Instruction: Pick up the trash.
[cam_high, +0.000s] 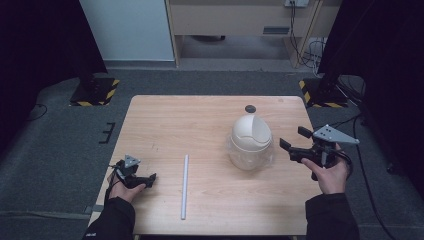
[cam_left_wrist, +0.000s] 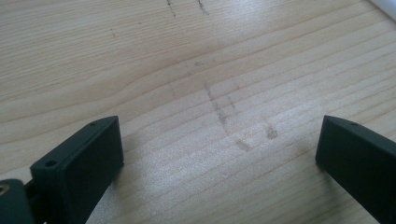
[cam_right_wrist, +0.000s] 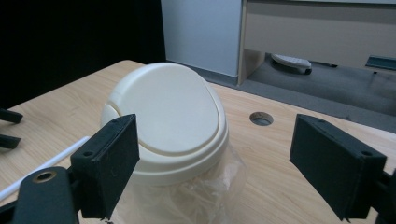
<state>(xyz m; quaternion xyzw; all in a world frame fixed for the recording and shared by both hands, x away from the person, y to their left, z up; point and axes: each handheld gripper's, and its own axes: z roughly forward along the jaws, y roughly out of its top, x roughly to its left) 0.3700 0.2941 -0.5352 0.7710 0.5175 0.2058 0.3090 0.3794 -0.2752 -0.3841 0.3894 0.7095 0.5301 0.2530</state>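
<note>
— Between my right gripper's (cam_right_wrist: 212, 163) spread, empty jaws sits the small bin (cam_high: 250, 145), right of the table's (cam_high: 165, 125) centre. It looks light; the clear body seems slippery, so I'd pinch the cream dome lid (cam_right_wrist: 170, 112).

— And the left gripper (cam_high: 142, 181)?

— Open too, resting low near the front-left edge. The white rod (cam_high: 184, 186) lies between them; there's open room behind the bin.

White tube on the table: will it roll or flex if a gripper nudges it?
The white tube looks round, long and thin on flat wood, so a side nudge likely rolls it. It lies straight, so probably stiff. Probably light, being so slim.
</note>
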